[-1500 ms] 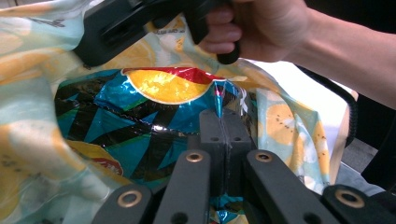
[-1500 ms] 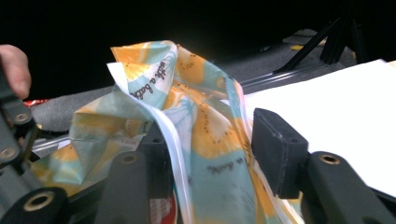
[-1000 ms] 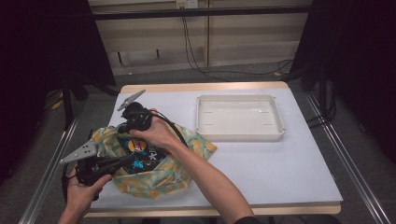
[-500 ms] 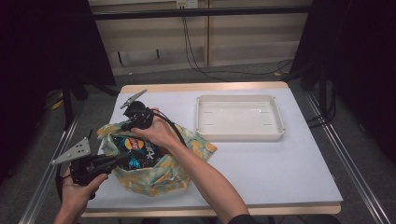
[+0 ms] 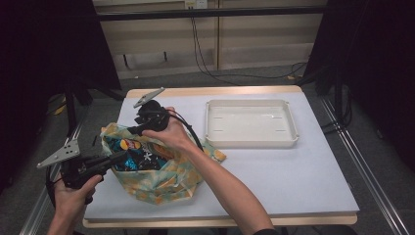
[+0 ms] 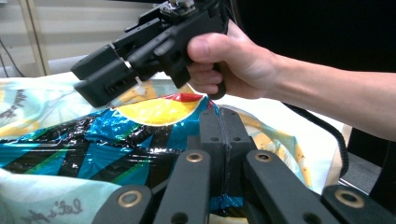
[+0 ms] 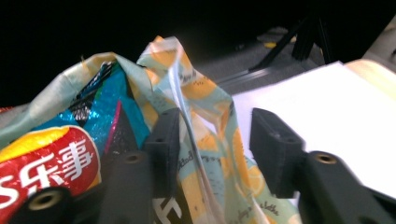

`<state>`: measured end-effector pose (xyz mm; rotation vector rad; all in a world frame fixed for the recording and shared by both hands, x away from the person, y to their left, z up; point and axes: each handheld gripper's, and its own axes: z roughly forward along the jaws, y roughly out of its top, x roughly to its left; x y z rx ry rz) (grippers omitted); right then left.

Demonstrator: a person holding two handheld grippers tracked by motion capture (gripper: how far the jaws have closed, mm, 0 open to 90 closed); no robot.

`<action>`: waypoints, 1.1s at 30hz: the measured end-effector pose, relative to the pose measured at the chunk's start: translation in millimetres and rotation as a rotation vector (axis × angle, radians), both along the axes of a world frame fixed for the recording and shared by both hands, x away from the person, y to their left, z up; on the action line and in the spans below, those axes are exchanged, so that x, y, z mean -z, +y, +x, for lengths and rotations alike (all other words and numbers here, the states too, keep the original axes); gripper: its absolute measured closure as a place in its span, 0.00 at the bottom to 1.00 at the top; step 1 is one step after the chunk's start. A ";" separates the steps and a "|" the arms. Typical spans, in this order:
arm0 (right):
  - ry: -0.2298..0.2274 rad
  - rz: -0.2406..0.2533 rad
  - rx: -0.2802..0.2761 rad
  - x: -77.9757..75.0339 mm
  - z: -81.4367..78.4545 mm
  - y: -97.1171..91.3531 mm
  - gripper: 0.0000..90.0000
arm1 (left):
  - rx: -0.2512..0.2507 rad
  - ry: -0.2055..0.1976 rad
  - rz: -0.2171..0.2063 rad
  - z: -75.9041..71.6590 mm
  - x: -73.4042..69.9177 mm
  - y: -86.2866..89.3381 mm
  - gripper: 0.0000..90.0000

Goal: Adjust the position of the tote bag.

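Gaping, right hand-held gripper (image 7: 217,154) straddles bag's rim (image 7: 187,93) (seemingly untouched).

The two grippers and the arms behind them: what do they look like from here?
Both are matte black pistol-grip tools. The left gripper and right gripper each carry a grey three-cornered plate on top. A black cable loops from the right one. The left gripper's jaws show brass-coloured rivets. Forearms are bare, with no sleeves visible.
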<state>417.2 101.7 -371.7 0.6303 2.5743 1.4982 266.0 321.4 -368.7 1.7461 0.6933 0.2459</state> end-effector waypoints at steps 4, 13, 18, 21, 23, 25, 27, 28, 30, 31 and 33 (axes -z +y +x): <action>-0.001 -0.009 -0.011 -1.6 2.2 0.9 0.79 | 0.017 -0.007 -0.005 1.1 -3.3 -5.9 1.00; 0.025 -0.014 -0.021 8.1 8.6 7.6 0.85 | 0.033 -0.028 -0.004 3.1 -11.3 -14.1 1.00; 0.009 -0.008 0.020 6.4 7.4 -10.5 0.76 | 0.014 -0.020 -0.017 8.4 -15.2 -4.6 1.00; 0.003 -0.003 0.022 5.8 3.6 -15.8 0.74 | -0.008 -0.025 -0.022 9.9 -19.3 0.3 1.00; -0.005 0.005 0.019 4.3 -1.9 -23.8 0.71 | -0.031 -0.032 -0.023 11.5 -22.2 3.0 1.00; -0.001 0.015 0.021 3.9 -4.4 -26.4 0.71 | -0.039 -0.028 -0.030 13.5 -24.6 6.8 1.00; -0.004 0.016 0.020 3.3 -8.6 -32.6 0.69 | -0.053 -0.026 -0.030 15.9 -26.5 10.0 1.00; -0.012 0.019 0.024 3.1 -10.3 -36.2 0.69 | -0.059 -0.022 -0.038 16.9 -27.2 11.2 1.00; -0.020 0.021 0.027 3.0 -12.8 -44.1 0.67 | -0.064 -0.014 -0.038 18.9 -28.6 13.6 1.00; -0.022 0.024 0.033 3.1 -14.0 -48.0 0.67 | -0.065 -0.004 -0.042 20.3 -28.9 14.2 1.00; -0.018 0.033 0.043 2.7 -16.1 -56.2 0.66 | -0.071 0.004 -0.046 22.4 -28.9 15.2 1.00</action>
